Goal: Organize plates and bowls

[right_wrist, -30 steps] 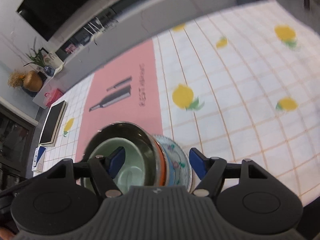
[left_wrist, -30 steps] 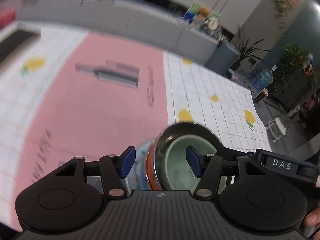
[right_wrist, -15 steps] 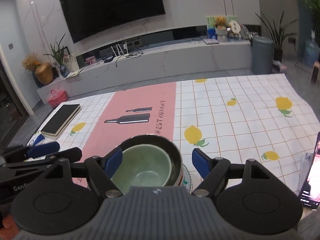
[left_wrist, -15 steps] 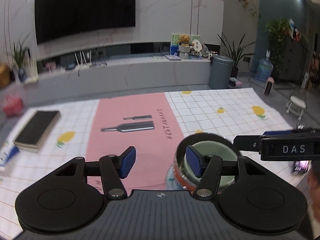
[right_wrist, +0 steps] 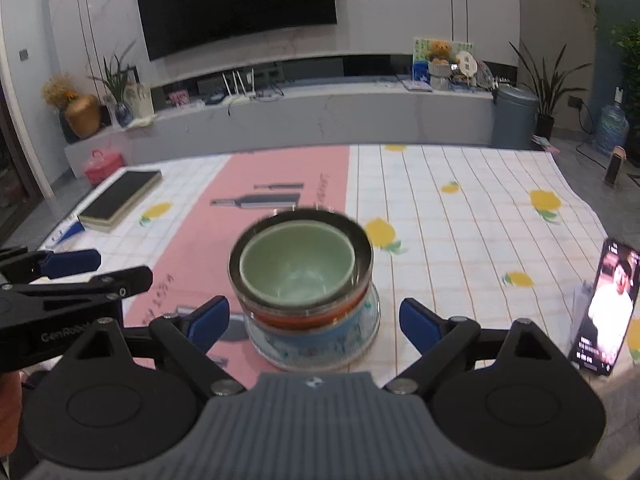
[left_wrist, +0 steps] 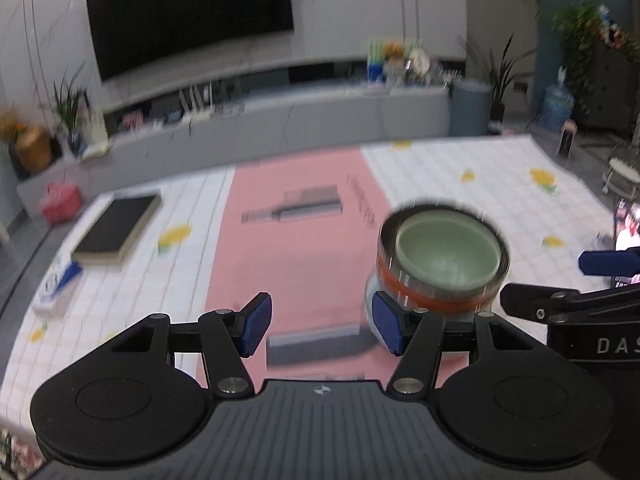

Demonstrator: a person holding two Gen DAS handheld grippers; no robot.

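Bowls stand nested in one stack (right_wrist: 308,292) on the tablecloth (right_wrist: 460,216), at the edge of its pink stripe: a green bowl (right_wrist: 298,268) inside a dark one, over an orange band and a patterned white and blue dish at the bottom. Stacking them small into large keeps the pile steady and saves room, so this part of the tidying looks done.

The right gripper (right_wrist: 314,322) has just been opening its jaws; the stack sits between the blue pads but they stand clear of it on both sides, so nothing is held. I judge this as a release. The left gripper (left_wrist: 322,328) is also wide apart and empty, with the stack just beside its right pad. A book (right_wrist: 120,198) lies well apart at the left.
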